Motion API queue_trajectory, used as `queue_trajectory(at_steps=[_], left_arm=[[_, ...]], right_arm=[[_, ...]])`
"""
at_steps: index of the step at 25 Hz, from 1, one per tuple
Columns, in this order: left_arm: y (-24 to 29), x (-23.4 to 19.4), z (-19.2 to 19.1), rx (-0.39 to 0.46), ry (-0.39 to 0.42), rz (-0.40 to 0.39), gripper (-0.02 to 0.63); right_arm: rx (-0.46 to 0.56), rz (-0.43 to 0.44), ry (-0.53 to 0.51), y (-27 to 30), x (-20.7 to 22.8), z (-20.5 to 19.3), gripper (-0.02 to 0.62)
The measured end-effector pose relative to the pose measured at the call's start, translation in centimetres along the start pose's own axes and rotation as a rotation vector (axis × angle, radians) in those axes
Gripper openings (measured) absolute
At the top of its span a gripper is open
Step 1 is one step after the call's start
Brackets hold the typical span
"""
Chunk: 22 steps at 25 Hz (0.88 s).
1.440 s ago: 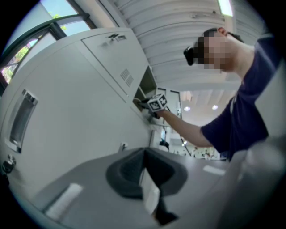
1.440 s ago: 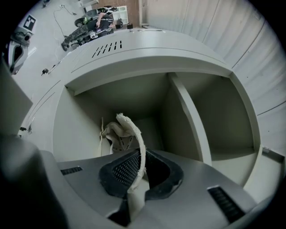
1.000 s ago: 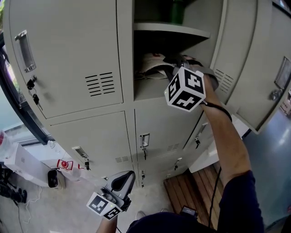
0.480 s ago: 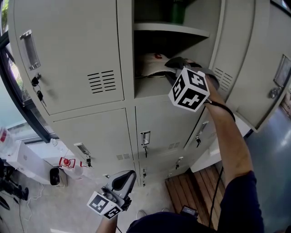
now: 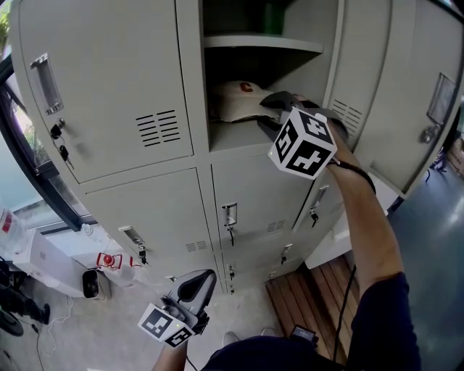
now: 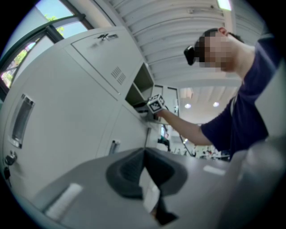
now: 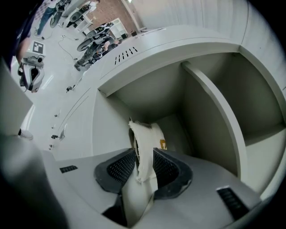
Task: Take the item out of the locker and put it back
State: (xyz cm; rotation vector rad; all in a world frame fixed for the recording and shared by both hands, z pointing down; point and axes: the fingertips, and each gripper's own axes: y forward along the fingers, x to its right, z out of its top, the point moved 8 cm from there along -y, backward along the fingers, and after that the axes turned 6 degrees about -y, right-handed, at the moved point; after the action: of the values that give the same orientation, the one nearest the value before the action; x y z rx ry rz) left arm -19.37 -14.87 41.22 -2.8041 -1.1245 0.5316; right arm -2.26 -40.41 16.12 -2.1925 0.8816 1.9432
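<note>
A cream cap (image 5: pixel 233 99) with a red logo lies on the floor of the open locker compartment (image 5: pixel 235 139). My right gripper (image 5: pixel 272 110) reaches into the compartment at the cap's right side, its marker cube (image 5: pixel 304 143) just outside. In the right gripper view its jaws (image 7: pixel 144 164) have just been opening; they stand apart with the cap's brim (image 7: pixel 144 142) between the pads. My left gripper (image 5: pixel 199 284) hangs low near the floor, shut and empty, and its pads meet in the left gripper view (image 6: pixel 144 154).
The compartment's door (image 5: pixel 362 65) stands open at the right. A shelf (image 5: pixel 262 45) above the cap holds a dark green thing (image 5: pixel 270 16). Closed locker doors with handles and keys surround it. A wooden slatted platform (image 5: pixel 308 293) and white boxes (image 5: pixel 40 257) sit on the floor.
The cap sits a little further back on the compartment floor, with its red logo showing more. The right gripper has edged right and slightly down. The left gripper stays put.
</note>
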Motion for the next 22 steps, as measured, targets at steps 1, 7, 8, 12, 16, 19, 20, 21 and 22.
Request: queue_trajectory(at_steps=[1,7,8,12,16,19,20,21,22], left_arm=[[-0.1,0.0,0.0,-0.001,0.001,-0.002,0.003],[-0.3,0.4,0.3,-0.011,0.010,-0.023,0.003],[-0.3,0.4,0.4,-0.013,0.011,-0.026,0.003],[-0.4,0.5,0.8,-0.019,0.018,-0.039,0.003],[-0.4,0.7,0.8,-0.025,0.024,-0.047,0.003],[-0.3,0.9,0.8,-0.034,0.026,-0.055,0.003],[-0.2,1.0,0.9,-0.037,0.028,-0.056,0.003],[-0.2,1.1,0.9,-0.039,0.031,-0.057,0.003],[-0.2,1.2,1.0,-0.040,0.034,-0.058,0.003]], right_arm=[[0.005,-0.015,0.004,-0.4,0.0,0.1,0.101],[0.052,-0.113,0.026,-3.9,0.0,1.0,0.100],[0.060,-0.128,0.028,-4.7,0.0,1.2,0.100],[0.100,-0.199,0.043,-7.7,-0.3,2.2,0.094],[0.142,-0.264,0.063,-10.3,-1.6,2.7,0.067],[0.175,-0.284,0.095,-12.2,-3.3,3.2,0.060],[0.189,-0.291,0.108,-12.9,-3.9,3.3,0.058],[0.204,-0.298,0.121,-13.5,-4.4,3.5,0.057],[0.221,-0.304,0.132,-14.2,-4.9,3.7,0.054]])
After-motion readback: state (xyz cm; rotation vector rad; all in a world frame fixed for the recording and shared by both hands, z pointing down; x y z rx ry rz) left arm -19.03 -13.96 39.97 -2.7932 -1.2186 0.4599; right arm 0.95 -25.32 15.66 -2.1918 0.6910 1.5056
